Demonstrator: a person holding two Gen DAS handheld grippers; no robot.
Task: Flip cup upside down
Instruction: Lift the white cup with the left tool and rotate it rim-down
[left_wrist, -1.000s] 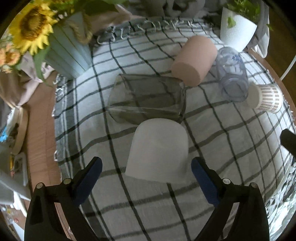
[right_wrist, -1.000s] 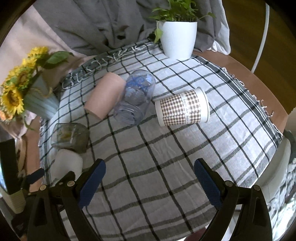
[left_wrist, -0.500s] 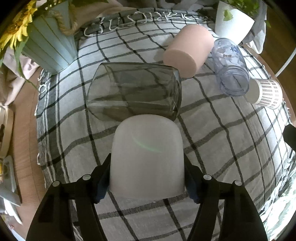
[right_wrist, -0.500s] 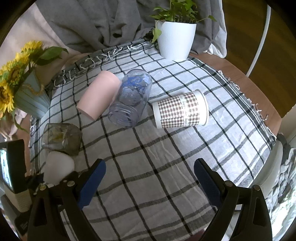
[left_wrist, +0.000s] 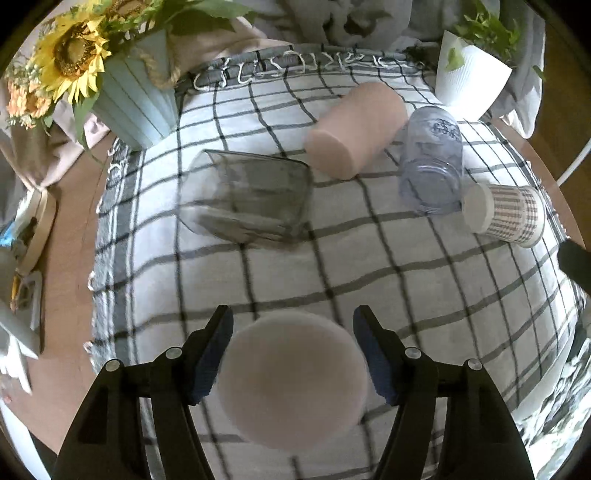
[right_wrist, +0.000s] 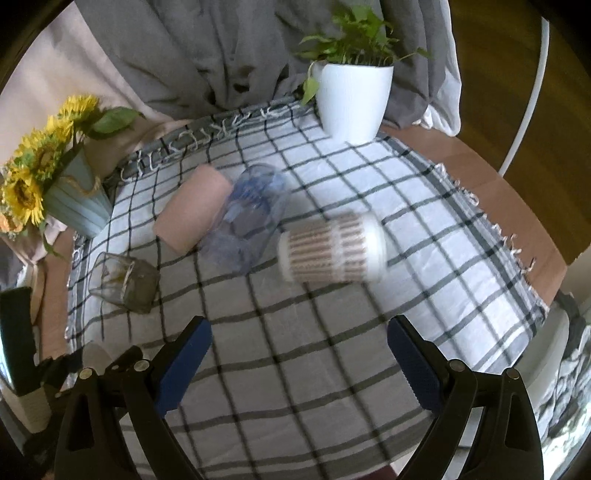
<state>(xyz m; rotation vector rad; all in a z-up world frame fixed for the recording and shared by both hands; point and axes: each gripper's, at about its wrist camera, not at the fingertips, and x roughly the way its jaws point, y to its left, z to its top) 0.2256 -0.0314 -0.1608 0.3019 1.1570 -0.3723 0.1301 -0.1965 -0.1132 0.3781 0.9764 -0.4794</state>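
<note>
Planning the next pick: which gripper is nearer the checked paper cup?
Right. The right gripper faces the checked paper cup across open cloth; the left gripper holds the white cup, far off.

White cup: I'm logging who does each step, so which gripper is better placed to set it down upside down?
Left. The left gripper already has the white cup between its fingers. The right gripper is open and empty over the checked cloth.
</note>
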